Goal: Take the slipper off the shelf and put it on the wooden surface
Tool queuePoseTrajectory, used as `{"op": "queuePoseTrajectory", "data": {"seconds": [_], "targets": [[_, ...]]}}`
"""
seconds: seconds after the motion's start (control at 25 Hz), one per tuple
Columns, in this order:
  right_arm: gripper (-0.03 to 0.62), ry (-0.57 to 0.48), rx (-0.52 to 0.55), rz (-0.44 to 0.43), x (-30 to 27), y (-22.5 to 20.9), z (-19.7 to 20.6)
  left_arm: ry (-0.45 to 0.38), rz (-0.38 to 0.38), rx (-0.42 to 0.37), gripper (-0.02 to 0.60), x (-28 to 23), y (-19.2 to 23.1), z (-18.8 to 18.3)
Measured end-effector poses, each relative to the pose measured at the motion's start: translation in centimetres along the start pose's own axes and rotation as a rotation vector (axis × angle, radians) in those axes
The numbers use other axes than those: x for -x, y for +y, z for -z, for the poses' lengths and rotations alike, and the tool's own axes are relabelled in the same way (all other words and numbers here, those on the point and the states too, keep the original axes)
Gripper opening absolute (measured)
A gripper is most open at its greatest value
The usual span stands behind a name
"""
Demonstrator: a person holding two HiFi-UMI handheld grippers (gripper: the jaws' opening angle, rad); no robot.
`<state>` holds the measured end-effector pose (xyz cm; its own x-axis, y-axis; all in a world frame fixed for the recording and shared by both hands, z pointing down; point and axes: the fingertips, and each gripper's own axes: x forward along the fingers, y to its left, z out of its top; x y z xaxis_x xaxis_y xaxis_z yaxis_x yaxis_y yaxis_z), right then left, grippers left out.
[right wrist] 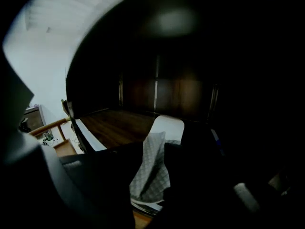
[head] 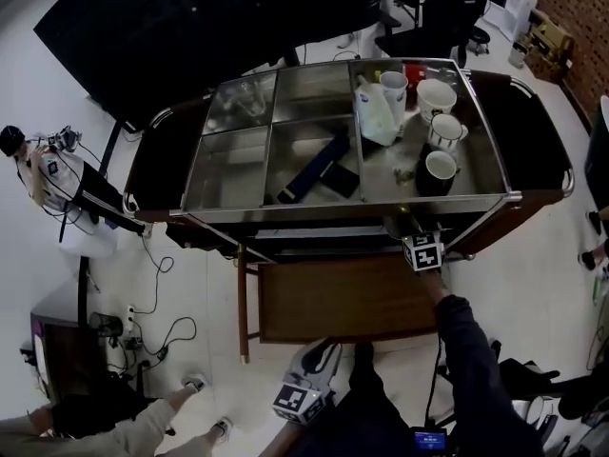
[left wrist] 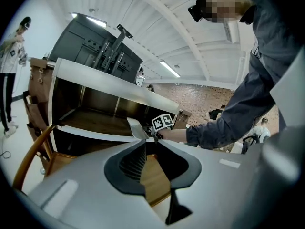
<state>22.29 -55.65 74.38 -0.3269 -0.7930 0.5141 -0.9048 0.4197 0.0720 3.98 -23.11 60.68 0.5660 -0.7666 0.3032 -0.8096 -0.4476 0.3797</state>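
1. Right gripper (right wrist: 153, 147) is reaching into the shelf (right wrist: 114, 125), jaws standing wide around the slipper's (right wrist: 151, 178) quilted upper, not yet pinching.
2. Left gripper (left wrist: 151, 151) is hovering open and empty.
3. Being seemingly light and floppy, the slipper is probably wanting a pinch taking in upper and sole edge together.

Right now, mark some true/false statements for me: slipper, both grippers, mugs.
1. The slipper lies on the wooden surface. False: it is on the shelf, between the right gripper fingers.
2. The left gripper has its fingers apart with nothing between them. True.
3. The right gripper hangs over the top tray. False: it reaches into the shelf below that tray.
4. Mugs stand in the tray's right-hand compartment. True.
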Motion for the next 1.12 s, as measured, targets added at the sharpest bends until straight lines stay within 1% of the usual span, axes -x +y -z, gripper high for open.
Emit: {"op": "queuePoseTrajectory", "data": {"seconds": [0.04, 0.16, 0.2, 0.24, 0.28, 0.36, 0.44, 0.52, 0.64, 0.72, 0.8, 0.92, 1.04, 1.12], "targets": [[0.132, 0.024, -0.002, 0.007, -1.5, -0.7, 0.3, -0.003, -0.004, 0.000, 0.081, -0.2, 0.2, 0.1], [0.132, 0.080, -0.011, 0.009, -4.6, -1.6, 0.7, 0.001, -0.011, 0.004, 0.080, -1.0, 0.7, 0.6], [0.114, 0.104, -0.007, 0.002, -5.3, -1.4, 0.9, 0.004, -0.014, 0.010, 0.080, -1.2, 0.8, 0.7], [0.079, 0.129, 0.005, -0.008, -5.9, -1.0, 1.3, 0.008, -0.016, 0.011, 0.080, -1.3, 0.9, 0.8], [0.030, 0.151, 0.024, -0.015, -6.3, -0.8, 1.7, 0.011, -0.015, 0.009, 0.080, -1.4, 0.9, 0.9], [0.011, 0.162, 0.053, -0.011, -6.6, -0.6, 2.0, 0.010, -0.009, 0.002, 0.080, -1.7, 0.8, 1.0], [0.006, 0.125, 0.047, 0.003, -5.6, -0.4, 1.1, 0.006, 0.000, 0.000, 0.080, -1.8, 0.5, 0.9], [0.005, 0.079, 0.027, 0.009, -3.0, 0.3, 0.2, 0.002, 0.010, 0.005, 0.080, -1.7, 0.1, 1.1], [0.005, -0.021, 0.028, -0.015, 2.9, 2.7, -0.4, 0.003, 0.035, 0.016, 0.080, -1.7, -0.8, 1.7], [0.005, -0.069, 0.041, -0.034, 7.6, 5.3, 0.6, 0.007, 0.058, 0.012, 0.080, -1.7, -1.4, 2.4], [0.006, -0.070, 0.070, -0.040, 11.4, 8.0, 3.7, 0.013, 0.080, 0.005, 0.080, -1.5, -2.0, 3.2], [0.006, 0.008, 0.096, -0.018, 15.3, 12.0, 11.2, 0.019, 0.096, 0.005, 0.080, -0.5, -2.8, 3.9], [0.006, 0.126, 0.062, 0.028, 16.1, 13.9, 18.8, 0.020, 0.094, -0.021, 0.080, 1.1, -2.7, 4.4], [0.006, 0.209, 0.011, 0.061, 15.4, 13.6, 22.3, 0.010, 0.087, -0.020, 0.080, 2.6, -2.6, 4.4]]}}
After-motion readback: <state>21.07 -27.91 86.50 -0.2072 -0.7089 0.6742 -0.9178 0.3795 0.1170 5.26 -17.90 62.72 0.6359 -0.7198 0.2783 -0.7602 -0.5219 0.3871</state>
